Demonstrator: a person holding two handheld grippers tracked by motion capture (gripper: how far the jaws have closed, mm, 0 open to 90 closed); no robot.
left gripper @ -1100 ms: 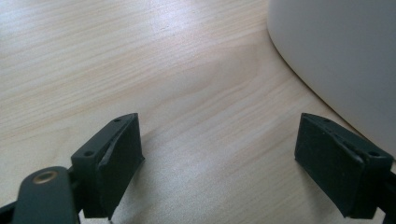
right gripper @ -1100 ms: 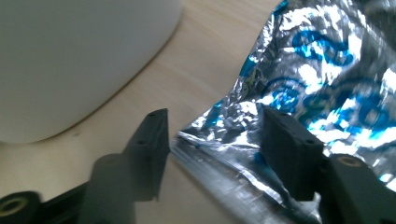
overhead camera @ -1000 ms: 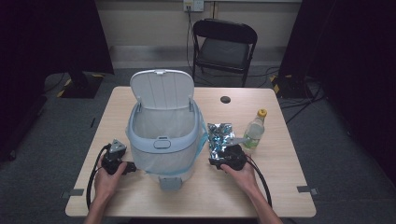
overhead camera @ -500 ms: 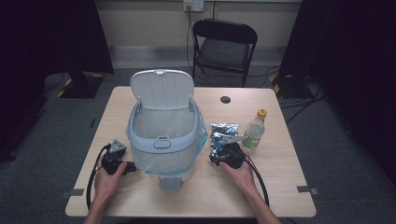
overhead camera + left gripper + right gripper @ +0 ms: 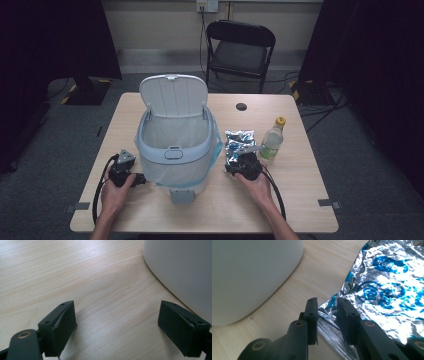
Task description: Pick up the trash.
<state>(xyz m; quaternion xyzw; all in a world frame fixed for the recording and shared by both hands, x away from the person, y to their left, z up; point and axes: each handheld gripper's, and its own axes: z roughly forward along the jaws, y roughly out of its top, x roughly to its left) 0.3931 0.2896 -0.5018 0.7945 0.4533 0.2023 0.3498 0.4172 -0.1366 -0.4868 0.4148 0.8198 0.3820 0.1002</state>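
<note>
High view, bin: the white bin (image 5: 175, 150) sits mid-table, lid up, liner showing, open mouth ready to take rubbish.
High view, right side: the right gripper (image 5: 244, 162) is at the near edge of the foil packet (image 5: 239, 145); a plastic bottle (image 5: 272, 140) stands just right of it.
High view, left side: the left gripper (image 5: 123, 172) rests on the table (image 5: 300, 200) beside the bin's left wall.
Left gripper view, jaws: spread wide over bare wood, nothing between them, bin wall (image 5: 180, 270) at right.
Right gripper view, jaws: nearly closed on the packet's (image 5: 387, 292) crinkled corner, and whether they truly pinch it I cannot tell.
Risk, grip: only a thin foil edge is caught, so it could slip or tear on the lift.
Risk, path: the bin rim is tall and close left; a dangling packet may snag it.
Risk, bottle: a rightward swing could topple it.
</note>
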